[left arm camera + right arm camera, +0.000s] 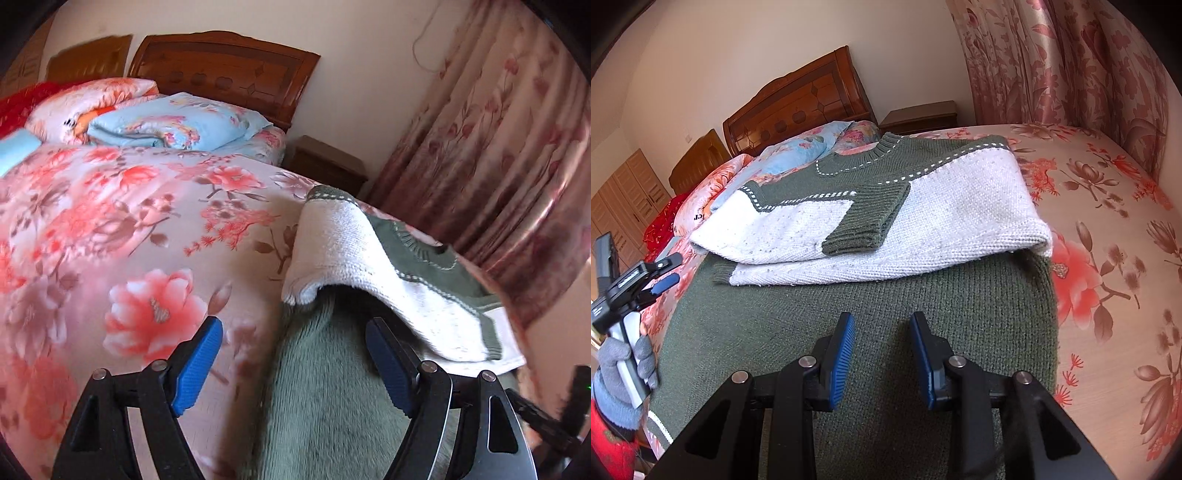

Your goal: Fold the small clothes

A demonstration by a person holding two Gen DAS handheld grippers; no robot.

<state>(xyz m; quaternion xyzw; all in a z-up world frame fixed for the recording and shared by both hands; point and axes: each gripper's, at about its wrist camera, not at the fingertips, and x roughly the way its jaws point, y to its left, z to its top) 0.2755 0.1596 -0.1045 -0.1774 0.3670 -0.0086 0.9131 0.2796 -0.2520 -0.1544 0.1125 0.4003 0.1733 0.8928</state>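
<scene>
Ahead of the left gripper (293, 363), in the left wrist view, the green-and-white knitted child's sweater (369, 251) lies on the pink floral bedspread (110, 221). Its jaws stand wide apart around nothing, the right blue pad tucked just under the sweater's raised white fold at 1 o'clock. The bare green lower body runs from 6 toward 12 o'clock between the fingers.

Across the right wrist view, the same sweater spreads from 6 o'clock up to its collar at 12, sleeves already folded over the chest. The right gripper (882, 354) hovers above the green hem, its jaws partly open and empty. At 9 o'clock a grey-gloved hand (622, 369) holds the left gripper beside the sweater's left edge. Both look equally near the hem for the next fold.
</scene>
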